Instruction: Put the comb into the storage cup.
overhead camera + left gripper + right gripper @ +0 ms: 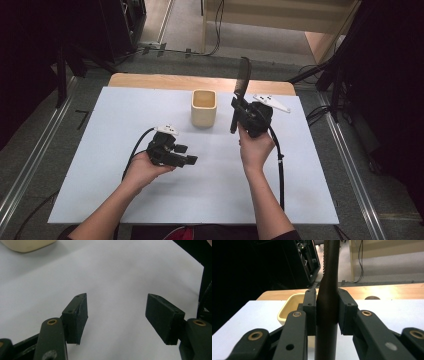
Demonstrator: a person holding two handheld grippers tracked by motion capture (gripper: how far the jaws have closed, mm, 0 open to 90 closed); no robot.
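Nearest the person, the left hand-held gripper (186, 154) is seen low over the white tabletop (100, 165), cradled in the left hand (145, 170) and pointed toward the middle of the board. In the left gripper view its jaws are spread wide with nothing between them, bare white surface showing in the gap, and a corner of the cream cup (27, 245) is caught at the top left. A little farther out, the right hand-held gripper (239, 107) is raised above the tabletop in the right hand (255, 147), and it is clenched on a dark comb (242, 82). The comb is held upright by its handle, the toothed part standing above the jaws; in the right gripper view the pads are pressed against both sides of the handle (327, 307). Beyond and just to the left of that grip, the cream cup (204, 107) is stood upright on the tabletop, open mouth up, apart from both grippers. At the far edge, a strip of bare wood (190, 81) is left uncovered.
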